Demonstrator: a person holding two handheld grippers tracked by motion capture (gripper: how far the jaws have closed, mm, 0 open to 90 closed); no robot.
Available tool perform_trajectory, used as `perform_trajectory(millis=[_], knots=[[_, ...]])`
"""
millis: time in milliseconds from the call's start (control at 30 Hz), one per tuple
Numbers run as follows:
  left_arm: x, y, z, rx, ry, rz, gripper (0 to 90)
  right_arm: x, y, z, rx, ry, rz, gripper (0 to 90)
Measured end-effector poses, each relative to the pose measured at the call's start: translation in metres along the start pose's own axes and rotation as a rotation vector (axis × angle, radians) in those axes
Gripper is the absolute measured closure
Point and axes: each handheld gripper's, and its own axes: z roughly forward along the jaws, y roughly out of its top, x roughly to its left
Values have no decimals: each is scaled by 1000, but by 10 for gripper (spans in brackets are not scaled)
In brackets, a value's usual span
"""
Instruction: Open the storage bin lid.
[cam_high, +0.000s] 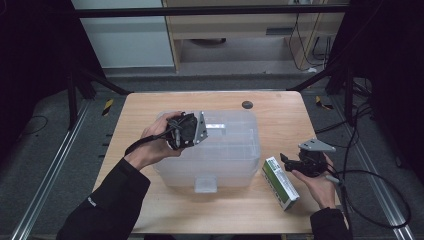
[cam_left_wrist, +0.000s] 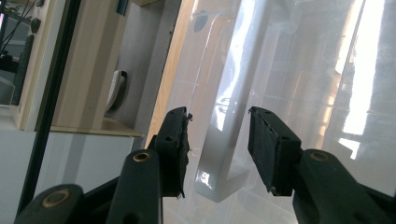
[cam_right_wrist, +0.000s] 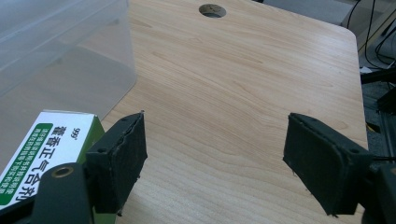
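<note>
— So, what's the left gripper (cam_left_wrist: 218, 140) at?
— Its rubbery black jaws straddle the glossy handle (cam_left_wrist: 219, 140) on the frosted plastic box (cam_high: 235, 150), not pressing, mid-table.
— And the right gripper (cam_right_wrist: 215, 158)?
— Jaws spread wide above grained wood, beside a green-and-white carton (cam_high: 281, 182).

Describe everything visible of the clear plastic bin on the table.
The bin is a translucent, frosted plastic box with a lid on, rectangular with rounded corners, sitting flat on the wooden table. A latch tab shows at its near edge and a raised handle on the lid. The left gripper hangs over the lid, jaws straddling that handle without pressing it. A green-and-white box lies just right of it, apart.
</note>
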Motion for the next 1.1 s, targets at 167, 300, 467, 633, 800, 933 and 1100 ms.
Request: perform_trajectory(millis=[167,300,467,633,800,933,1100], knots=[[-1,0,2,20,5,22,589,-1,0,0,3,0,-1,213],[0,1,1,29,6,34,613,0,-1,1,4,0,-4,214],[-1,0,3,45,9,52,625,0,-1,0,5,4,-4,217],[0,1,4,54,14,61,643,0,0,1,6,5,-5,219],[0,2,5,62,17,70,663,0,-1,1,9,8,-8,221],[0,3,5,71,18,78,677,0,-1,1,10,8,-8,222],[0,4,5,83,16,90,695,1,-1,1,12,11,-5,229]])
